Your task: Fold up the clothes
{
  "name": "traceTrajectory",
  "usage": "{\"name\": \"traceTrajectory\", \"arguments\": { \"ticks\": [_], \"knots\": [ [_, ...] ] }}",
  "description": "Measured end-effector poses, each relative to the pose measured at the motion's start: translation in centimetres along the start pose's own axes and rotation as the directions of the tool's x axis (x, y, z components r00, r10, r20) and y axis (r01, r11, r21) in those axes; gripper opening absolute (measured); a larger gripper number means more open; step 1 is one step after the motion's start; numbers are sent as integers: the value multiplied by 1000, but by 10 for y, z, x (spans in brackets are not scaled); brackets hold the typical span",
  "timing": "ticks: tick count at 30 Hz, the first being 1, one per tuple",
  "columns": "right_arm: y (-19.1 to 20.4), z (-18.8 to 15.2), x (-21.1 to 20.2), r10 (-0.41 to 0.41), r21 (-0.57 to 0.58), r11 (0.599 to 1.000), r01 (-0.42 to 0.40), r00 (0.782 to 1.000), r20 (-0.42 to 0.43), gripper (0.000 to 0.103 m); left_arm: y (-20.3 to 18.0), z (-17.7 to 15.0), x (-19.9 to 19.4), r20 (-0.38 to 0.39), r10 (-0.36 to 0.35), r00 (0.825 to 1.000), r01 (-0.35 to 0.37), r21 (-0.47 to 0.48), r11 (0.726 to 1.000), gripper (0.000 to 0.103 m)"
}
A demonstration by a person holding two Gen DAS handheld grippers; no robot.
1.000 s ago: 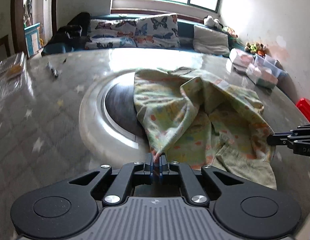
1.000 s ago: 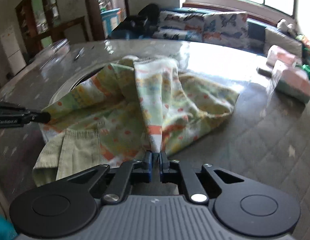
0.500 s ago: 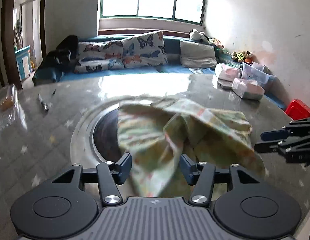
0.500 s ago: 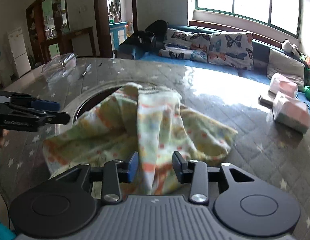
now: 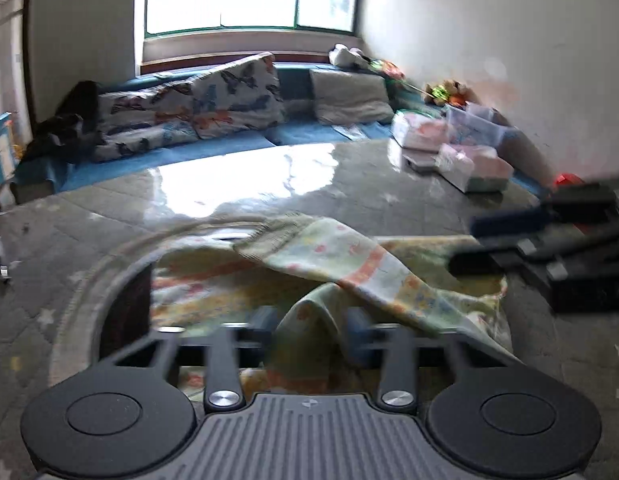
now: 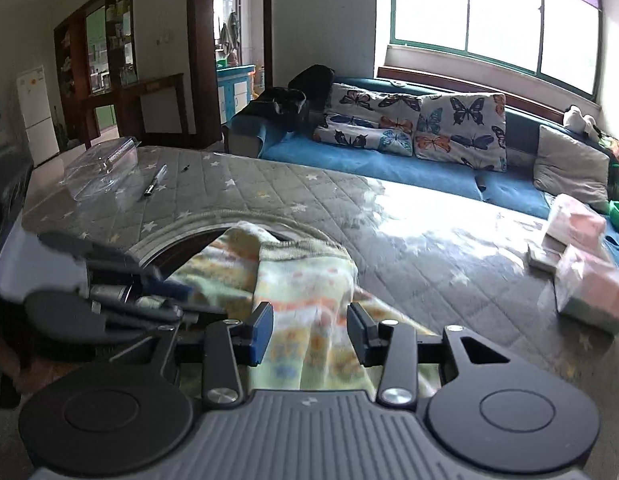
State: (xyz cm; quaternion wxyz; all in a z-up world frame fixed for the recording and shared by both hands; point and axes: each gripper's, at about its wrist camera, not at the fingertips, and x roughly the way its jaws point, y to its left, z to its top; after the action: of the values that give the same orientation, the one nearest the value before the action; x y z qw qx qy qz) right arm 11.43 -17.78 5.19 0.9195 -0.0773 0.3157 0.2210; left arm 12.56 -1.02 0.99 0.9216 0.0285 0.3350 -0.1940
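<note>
Pastel printed cotton garment [image 5: 349,264], pale green and yellow with orange and pink patches and a ribbed hem, lies crumpled over the dark round recess [image 5: 125,312] in the grey star-quilted tabletop [image 5: 389,208], filling the lower centre of both views. Its long axis runs from the upper left toward the lower right of the left wrist view. One raised fold stands directly between the fingers of the left gripper [image 5: 311,330], whose jaws have just been narrowing from a wider gape; blur hides whether the pads press the cloth, so I cannot tell if it is caught. The right gripper [image 6: 311,330] is released, jaws parted with a loose band of fabric [image 6: 309,292] lying between them untouched. Both tools sit at the garment's near edge, the right one entering at the right of the left view. Judging by this, the left hand is nearer to a fresh pinch.
</note>
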Motion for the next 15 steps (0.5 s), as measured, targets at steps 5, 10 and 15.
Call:
{"name": "traceTrajectory", "arguments": {
  "ticks": [5,10,15],
  "knots": [
    [11,19,36,29,-50,998,-31,999,-37,41,-2,-8,6,-5,-50,999,50,-23,999,6],
    [31,30,77,61,-111,991,-71,993,-98,41,-3,-15,6,-7,-62,998,61,-34,998,5],
    [45,29,111,56,-161,983,-85,983,-176,40,-3,-20,7,-17,-65,998,64,-48,997,5]
  ]
}}
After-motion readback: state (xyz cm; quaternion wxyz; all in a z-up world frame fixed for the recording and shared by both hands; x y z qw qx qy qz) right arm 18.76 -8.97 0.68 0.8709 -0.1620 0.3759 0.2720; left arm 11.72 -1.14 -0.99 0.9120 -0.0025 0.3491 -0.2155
